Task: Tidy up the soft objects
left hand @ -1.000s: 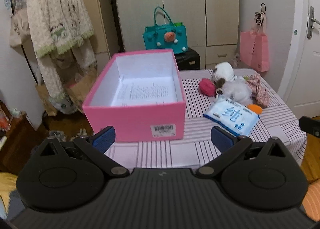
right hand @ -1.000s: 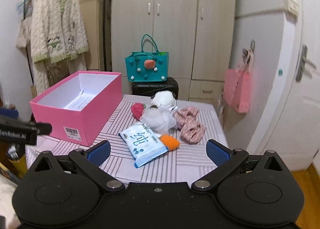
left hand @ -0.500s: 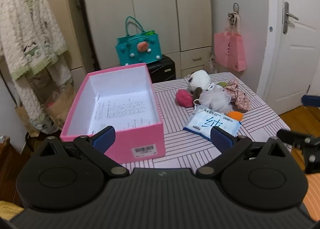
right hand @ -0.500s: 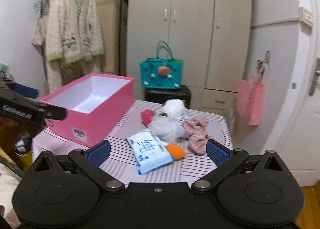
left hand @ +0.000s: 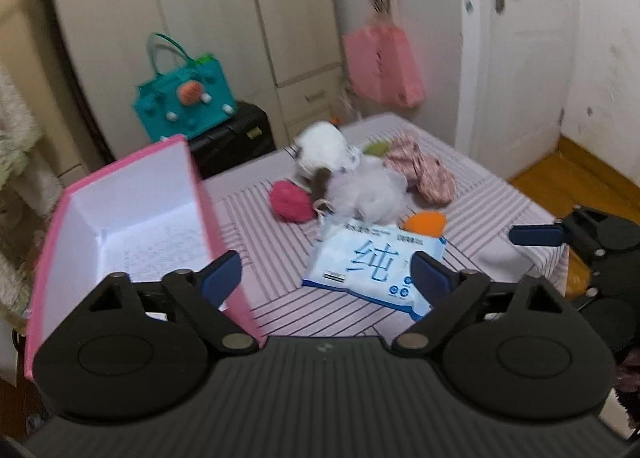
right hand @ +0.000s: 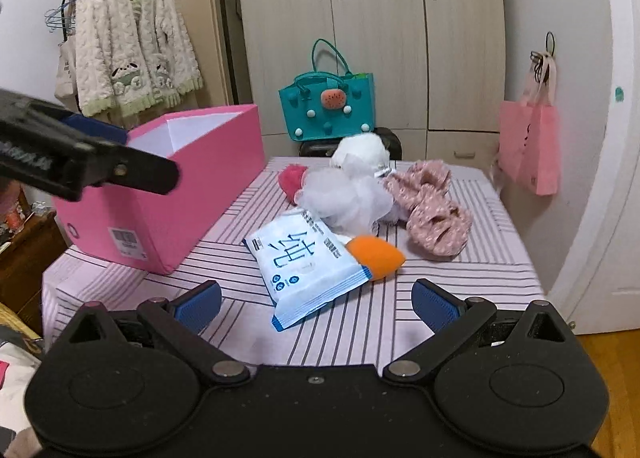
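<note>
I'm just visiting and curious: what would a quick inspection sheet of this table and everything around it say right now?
Surface: striped tablecloth over a small table.
Job's things: open pink box, only a printed sheet showing inside; beside it a pile: tissue pack, orange sponge, white mesh pouf, pink plush ball, white plush toy, pink floral cloth.
Clutter: nothing seen apart from these.
Grippers: left gripper open, its jaws have just been closing, nothing between them; right gripper open, empty.
Cables: nothing seen.
Surroundings: teal bag on a black case, pink tote hanging, cardigan on a rack, wardrobe.
</note>
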A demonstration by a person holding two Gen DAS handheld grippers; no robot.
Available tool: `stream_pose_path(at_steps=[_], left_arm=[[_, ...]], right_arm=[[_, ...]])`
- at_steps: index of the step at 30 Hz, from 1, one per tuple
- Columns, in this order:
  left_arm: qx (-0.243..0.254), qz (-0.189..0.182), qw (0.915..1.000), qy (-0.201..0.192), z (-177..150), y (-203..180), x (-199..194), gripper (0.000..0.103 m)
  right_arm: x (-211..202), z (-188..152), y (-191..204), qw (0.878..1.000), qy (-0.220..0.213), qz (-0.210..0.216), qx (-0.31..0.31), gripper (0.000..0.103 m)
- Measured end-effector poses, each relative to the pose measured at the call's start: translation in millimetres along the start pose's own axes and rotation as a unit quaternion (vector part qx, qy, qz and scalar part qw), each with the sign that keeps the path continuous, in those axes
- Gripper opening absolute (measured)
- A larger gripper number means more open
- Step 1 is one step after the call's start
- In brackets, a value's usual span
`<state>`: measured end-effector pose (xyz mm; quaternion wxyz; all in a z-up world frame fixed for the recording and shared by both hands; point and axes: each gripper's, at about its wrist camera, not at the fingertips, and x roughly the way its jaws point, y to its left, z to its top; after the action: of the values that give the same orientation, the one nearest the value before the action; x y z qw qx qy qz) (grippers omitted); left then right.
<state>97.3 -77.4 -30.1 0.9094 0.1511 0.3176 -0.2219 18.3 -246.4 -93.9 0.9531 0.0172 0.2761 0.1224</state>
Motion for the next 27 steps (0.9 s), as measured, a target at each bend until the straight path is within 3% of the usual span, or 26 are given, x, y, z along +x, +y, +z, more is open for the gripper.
stream_pose_path(at_steps=[3, 7, 11, 15, 20, 27], left_arm=[[0.017, -0.029, 0.9988, 0.036, 8.2, -8.2, 26.2, 0.079], [0.008, -0.058, 0.9957, 0.072, 17.5, -8.8, 60.9, 0.077], [0.005, -0.043, 0.9958, 0.081, 21.2, -4.0, 84.5, 0.077], [0.002, -0.07, 0.9906, 0.117, 23.0, -3.0, 110.5, 0.072], [-0.038, -0.064, 0.9871, 0.142, 21.0, 8.0, 136.7, 0.072], [-0.078, -0.077, 0.9842, 0.139, 20.4, 22.2, 146.5, 0.076]], right_arm=[[17.8, -6.7, -1.1, 1.0, 0.003, 0.002, 0.006, 0.098], [43.3, -12.7, -2.6, 0.999, 0.02, 0.023, 0.019, 0.094], [56.8, -15.7, 2.0, 0.999, 0.027, 0.03, 0.019, 0.088], [67.2, -17.4, 8.5, 0.999, 0.03, 0.021, 0.013, 0.076], [71.6, -18.5, 9.9, 1.0, 0.025, 0.009, 0.008, 0.072], [68.4, -17.6, 3.4, 0.999, 0.024, 0.02, 0.008, 0.068]])
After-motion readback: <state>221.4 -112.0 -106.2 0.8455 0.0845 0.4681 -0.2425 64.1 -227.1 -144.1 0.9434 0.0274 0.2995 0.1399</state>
